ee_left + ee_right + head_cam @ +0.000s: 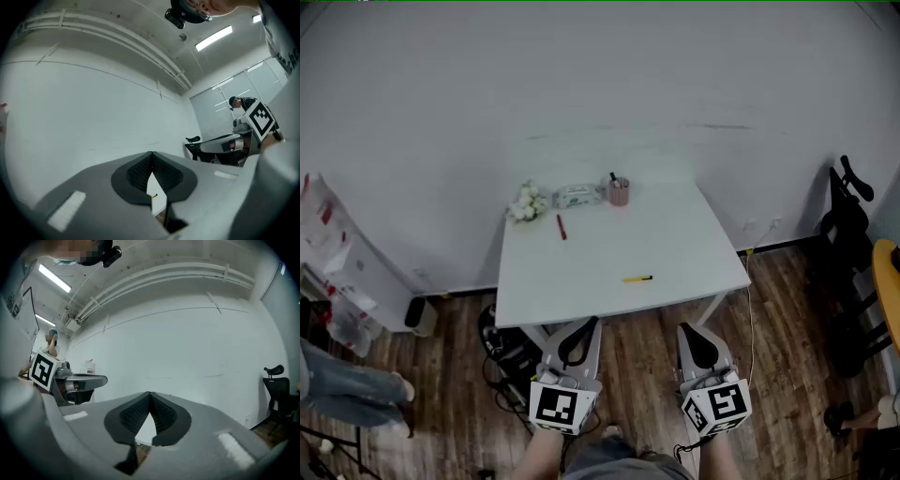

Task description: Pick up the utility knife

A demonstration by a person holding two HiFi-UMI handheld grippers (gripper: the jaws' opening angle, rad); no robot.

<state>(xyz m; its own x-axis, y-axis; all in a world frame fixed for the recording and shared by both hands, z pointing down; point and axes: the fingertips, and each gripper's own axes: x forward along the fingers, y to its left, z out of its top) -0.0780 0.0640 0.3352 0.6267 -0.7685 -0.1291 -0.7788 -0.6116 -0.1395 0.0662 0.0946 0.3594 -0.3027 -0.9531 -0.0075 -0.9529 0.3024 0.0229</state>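
The utility knife (637, 278), slim and yellow with a dark tip, lies flat near the front edge of the white table (694, 244). Both grippers are held low in front of the table, short of its edge and apart from the knife. My left gripper (584, 325) has its jaws closed together with nothing between them; in the left gripper view (151, 157) a sliver of table and the knife's (154, 196) end show through the gap below the tips. My right gripper (687, 330) is likewise shut and empty, its pads meeting in the right gripper view (149, 395).
At the table's back stand a white flower bunch (526, 202), a tissue pack (577, 195) and a pen cup (619, 191); a red pen (562, 227) lies nearby. A black office chair (848, 225) stands right, a white shelf (337, 262) and a person's legs (347, 384) left.
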